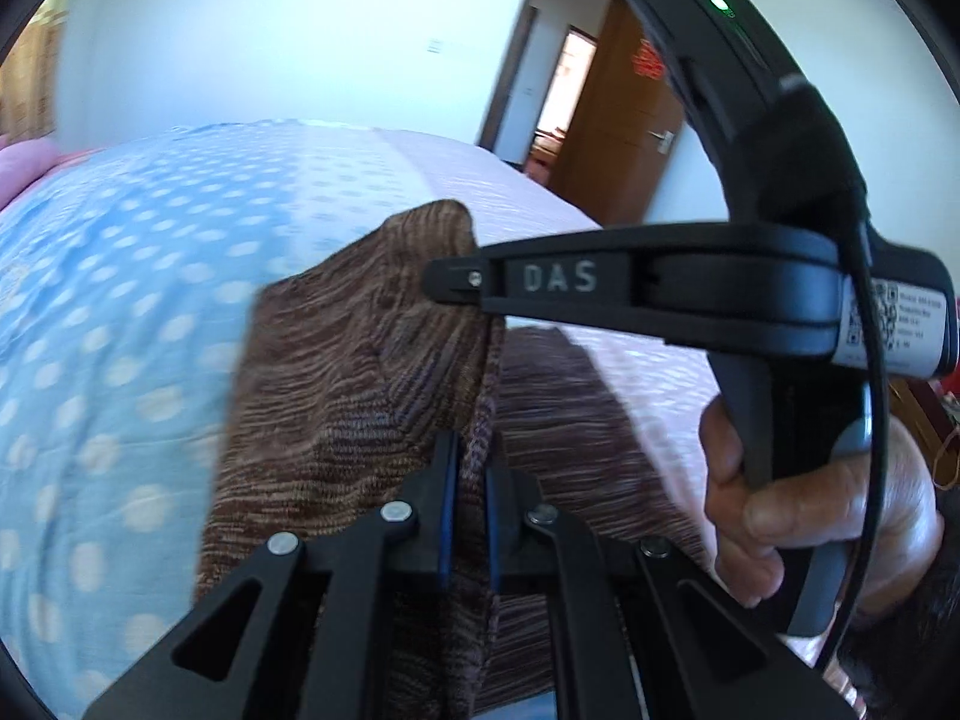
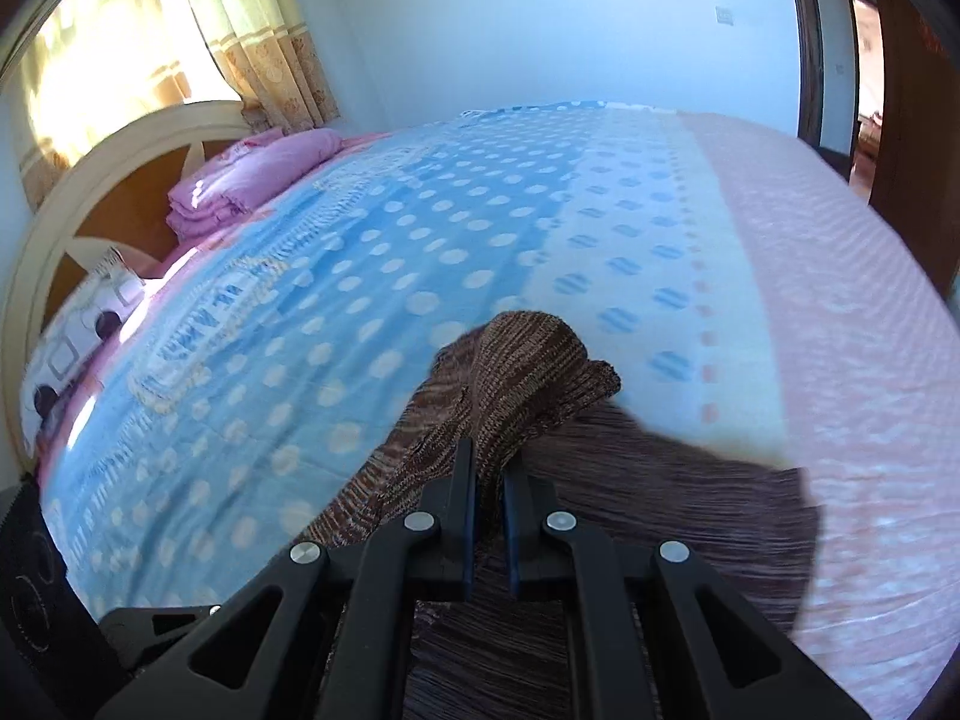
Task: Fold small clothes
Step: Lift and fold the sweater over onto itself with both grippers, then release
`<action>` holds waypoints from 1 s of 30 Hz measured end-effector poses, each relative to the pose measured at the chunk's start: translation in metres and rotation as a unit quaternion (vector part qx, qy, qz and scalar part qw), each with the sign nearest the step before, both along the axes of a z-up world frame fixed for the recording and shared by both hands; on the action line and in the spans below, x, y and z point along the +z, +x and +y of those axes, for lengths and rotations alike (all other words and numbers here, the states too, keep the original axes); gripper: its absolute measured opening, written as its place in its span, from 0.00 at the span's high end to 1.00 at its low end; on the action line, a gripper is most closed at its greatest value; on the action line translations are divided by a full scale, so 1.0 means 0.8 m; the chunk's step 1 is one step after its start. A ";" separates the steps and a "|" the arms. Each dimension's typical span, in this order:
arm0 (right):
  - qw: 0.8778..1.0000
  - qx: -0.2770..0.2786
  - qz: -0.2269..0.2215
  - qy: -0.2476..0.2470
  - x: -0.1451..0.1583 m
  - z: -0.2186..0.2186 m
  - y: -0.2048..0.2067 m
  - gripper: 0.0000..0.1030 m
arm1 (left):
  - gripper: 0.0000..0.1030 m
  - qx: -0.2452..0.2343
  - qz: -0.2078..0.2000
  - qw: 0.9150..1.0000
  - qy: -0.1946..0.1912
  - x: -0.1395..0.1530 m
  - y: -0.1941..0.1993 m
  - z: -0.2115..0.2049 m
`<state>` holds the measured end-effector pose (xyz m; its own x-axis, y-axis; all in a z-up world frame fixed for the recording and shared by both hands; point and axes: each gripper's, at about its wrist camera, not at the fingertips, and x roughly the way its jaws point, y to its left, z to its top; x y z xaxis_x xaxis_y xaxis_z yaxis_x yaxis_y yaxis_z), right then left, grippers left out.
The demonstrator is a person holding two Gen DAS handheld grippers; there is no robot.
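Observation:
A brown striped knit garment [image 1: 360,360] hangs lifted above the bed. My left gripper [image 1: 471,450] is shut on one edge of it, with cloth pinched between the blue pads. My right gripper [image 2: 489,468] is shut on another edge of the same garment [image 2: 528,372], which bunches above the fingers and trails down to the bed on the right. The right gripper also shows in the left wrist view [image 1: 444,279], side on, clamping the garment's upper corner, with the person's hand [image 1: 780,516] on its handle.
The bed [image 2: 420,228] has a blue polka-dot cover and a pink striped part [image 2: 840,300] on the right. Folded pink bedding [image 2: 252,174] and a pillow [image 2: 78,324] lie by the headboard. A wooden door [image 1: 624,120] stands open beyond the bed.

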<state>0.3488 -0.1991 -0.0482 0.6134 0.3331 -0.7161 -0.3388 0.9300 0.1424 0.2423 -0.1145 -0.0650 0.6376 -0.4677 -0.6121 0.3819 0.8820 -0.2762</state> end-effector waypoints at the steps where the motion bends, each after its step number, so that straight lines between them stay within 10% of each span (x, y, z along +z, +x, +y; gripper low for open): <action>1: 1.000 0.000 0.000 -0.006 0.001 -0.013 -0.001 0.94 | 0.92 -0.006 0.002 1.000 0.000 0.000 -0.001 -0.014; 15: 0.998 -0.024 0.045 -0.046 -0.069 -0.134 0.008 0.94 | 0.94 -0.073 0.056 0.995 0.035 -0.056 0.000 -0.160; 24: 0.990 -0.096 0.082 0.058 -0.095 -0.188 0.019 0.74 | 0.94 -0.122 0.039 0.991 0.027 -0.031 -0.033 -0.111; 30: 0.977 -0.162 0.048 0.132 -0.070 -0.232 -0.056 0.71 | 0.53 -0.091 -0.012 0.996 -0.002 0.002 -0.054 -0.003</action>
